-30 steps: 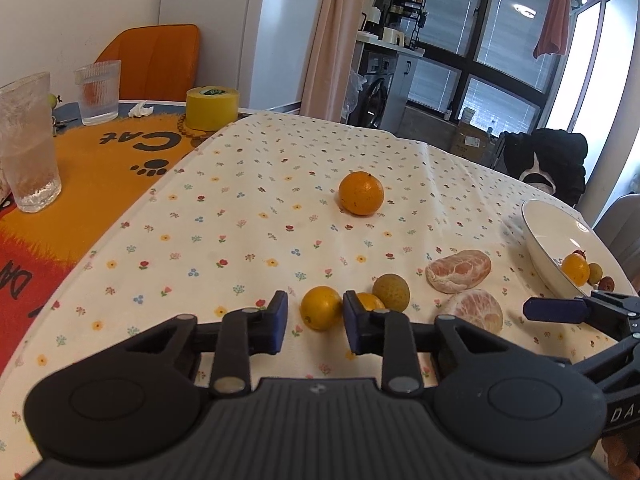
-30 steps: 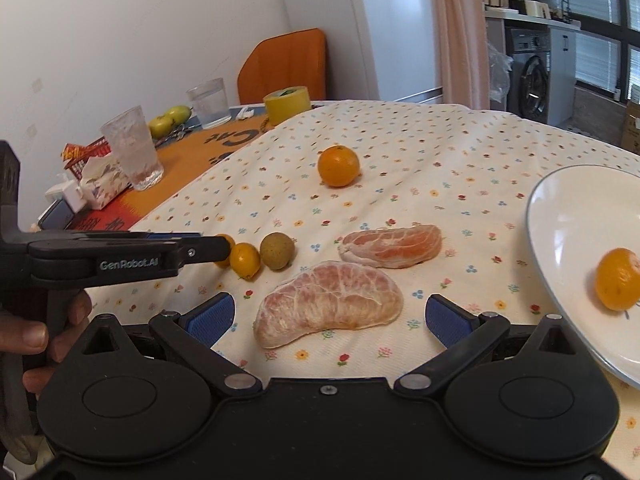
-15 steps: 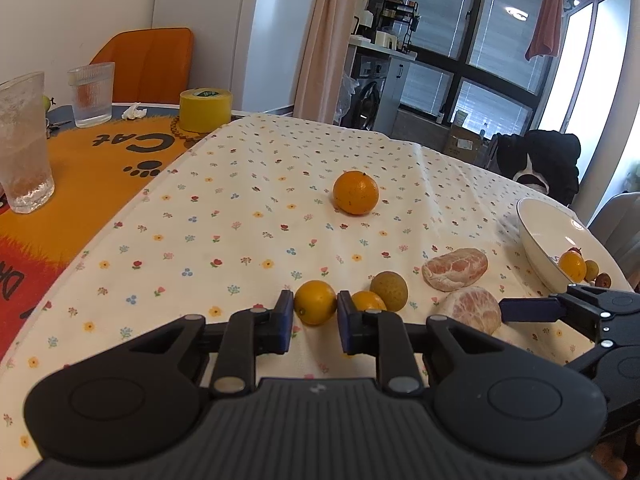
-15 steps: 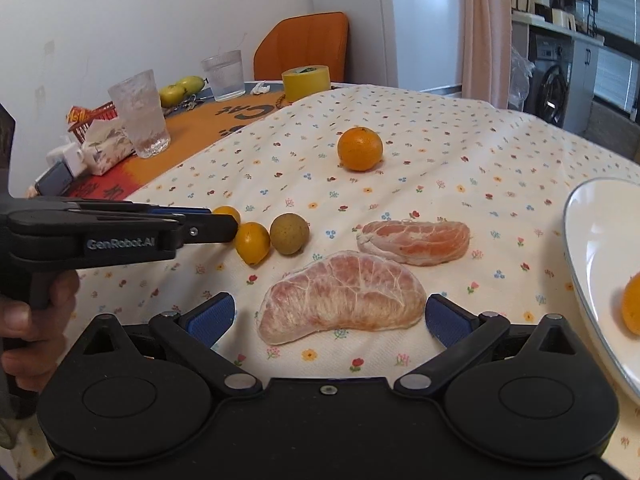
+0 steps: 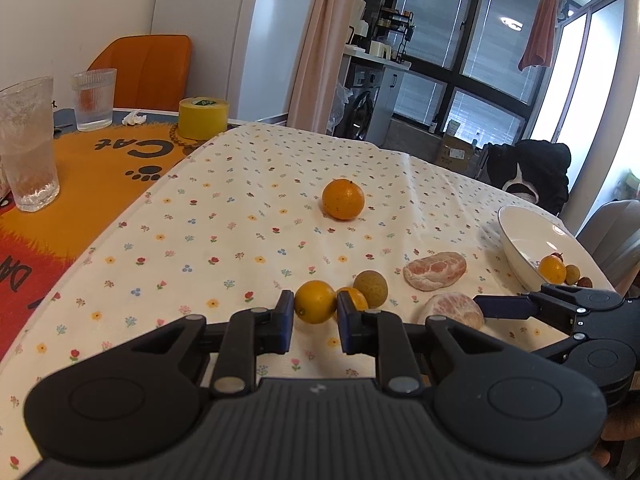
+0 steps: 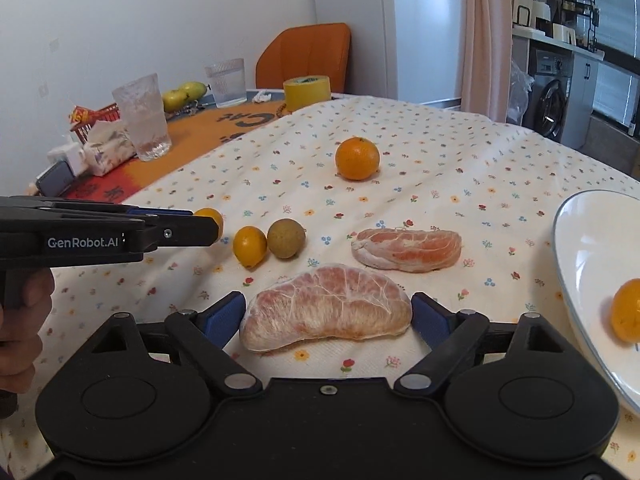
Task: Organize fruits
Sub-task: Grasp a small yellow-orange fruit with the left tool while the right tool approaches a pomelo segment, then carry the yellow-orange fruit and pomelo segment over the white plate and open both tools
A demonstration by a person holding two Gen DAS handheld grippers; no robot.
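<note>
My left gripper [image 5: 315, 320] is shut on a small orange [image 5: 315, 302] that sits on the floral tablecloth [image 5: 248, 216]. Just right of it lie a second small orange [image 6: 249, 246] and a brownish-green round fruit [image 6: 286, 238]. My right gripper [image 6: 326, 316] is open, its blue fingers [image 6: 224, 312] either side of the near peeled pomelo segment [image 6: 320, 308]. A second pomelo segment [image 6: 406, 249] lies behind it. A large orange [image 6: 357, 159] sits farther back. The white plate [image 6: 588, 240] at right holds an orange [image 6: 626, 316].
Two glasses [image 5: 28, 144] [image 5: 94, 100] and a yellow tape roll [image 5: 203, 118] stand on the orange mat at left. An orange chair [image 5: 148, 68] is behind it. A tissue pack [image 6: 110, 150] and pears [image 6: 184, 94] lie at the far left.
The left gripper's fingers have drawn together onto the small orange. The right gripper has moved forward so that the near pomelo segment lies between its fingers.
</note>
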